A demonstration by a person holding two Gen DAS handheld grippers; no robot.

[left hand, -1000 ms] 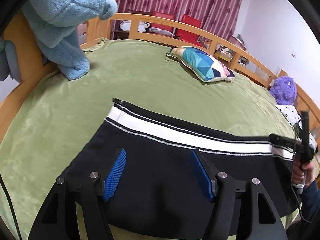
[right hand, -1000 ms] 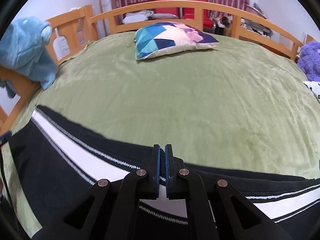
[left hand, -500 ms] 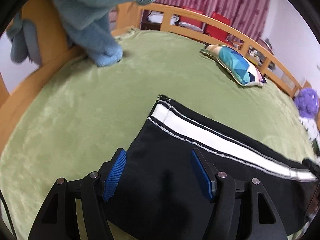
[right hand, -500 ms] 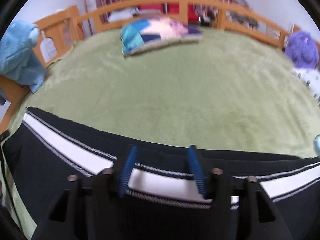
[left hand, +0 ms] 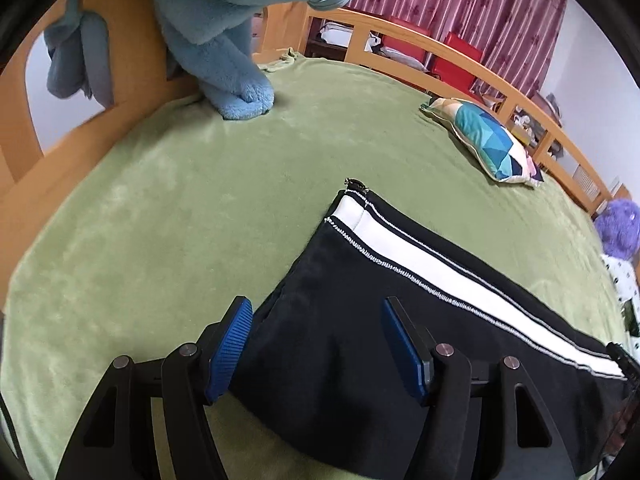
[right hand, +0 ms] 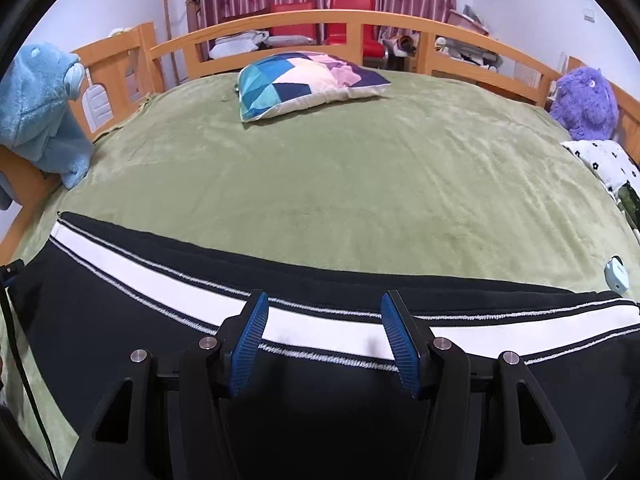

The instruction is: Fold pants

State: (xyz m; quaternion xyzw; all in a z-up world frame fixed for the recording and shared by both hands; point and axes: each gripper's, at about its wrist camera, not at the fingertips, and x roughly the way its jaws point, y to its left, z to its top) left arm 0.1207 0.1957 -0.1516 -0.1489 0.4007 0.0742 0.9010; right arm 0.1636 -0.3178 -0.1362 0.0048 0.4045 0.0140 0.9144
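Black pants (right hand: 120, 320) with a white side stripe (right hand: 168, 276) lie flat across the near side of the green blanket (right hand: 360, 180). My right gripper (right hand: 324, 320) is open just above the stripe, near the middle of the pants, and its blue pads (right hand: 248, 336) touch nothing. In the left wrist view the pants (left hand: 400, 320) end at a hem corner (left hand: 354, 188). My left gripper (left hand: 316, 320) is open over that left end. Its left pad (left hand: 230, 344) hangs at the cloth's edge, over the blanket (left hand: 160, 240).
A patchwork pillow (right hand: 308, 80) lies at the far middle of the bed. A blue plush (right hand: 40, 108) hangs on the wooden rail (right hand: 320, 18) at the left. At the right are a purple plush (right hand: 584, 96), a spotted cloth (right hand: 604, 160) and a small pale-blue device (right hand: 615, 274).
My right gripper went from shut on the white stripe to open and let the cloth go. My left gripper moved left along the pants to their end and stayed open.
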